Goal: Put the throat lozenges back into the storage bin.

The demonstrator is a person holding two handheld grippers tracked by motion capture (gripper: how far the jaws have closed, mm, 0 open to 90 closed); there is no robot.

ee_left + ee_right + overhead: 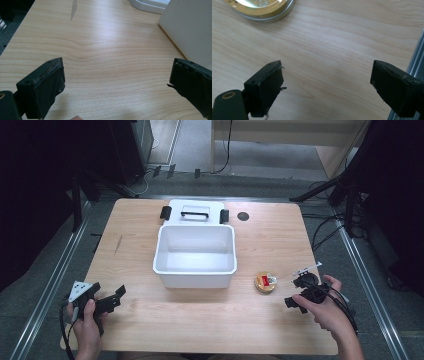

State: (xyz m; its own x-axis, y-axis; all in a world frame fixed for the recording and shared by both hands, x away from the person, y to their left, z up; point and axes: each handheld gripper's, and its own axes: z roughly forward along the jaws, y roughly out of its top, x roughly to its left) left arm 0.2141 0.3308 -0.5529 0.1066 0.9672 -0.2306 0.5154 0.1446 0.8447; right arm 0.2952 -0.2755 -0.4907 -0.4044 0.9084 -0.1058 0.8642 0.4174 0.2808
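both tongs spread, gripping nothing: left tongs (pixel 119 295) near the white bin (pixel 195 268), right tongs (pixel 291 302) beside the round tin (pixel 265 282).

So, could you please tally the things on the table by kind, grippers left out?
White bin: 1
White lid with black handle and clips: 1
Round gold tin: 1
Small black disc: 1
Total: 4

The high view looks forward and down on the whole table (pixel 210 320). The left gripper view sits low, facing the tub (pixel 190 30). The right gripper view looks closely down near the tin (pixel 262 7).
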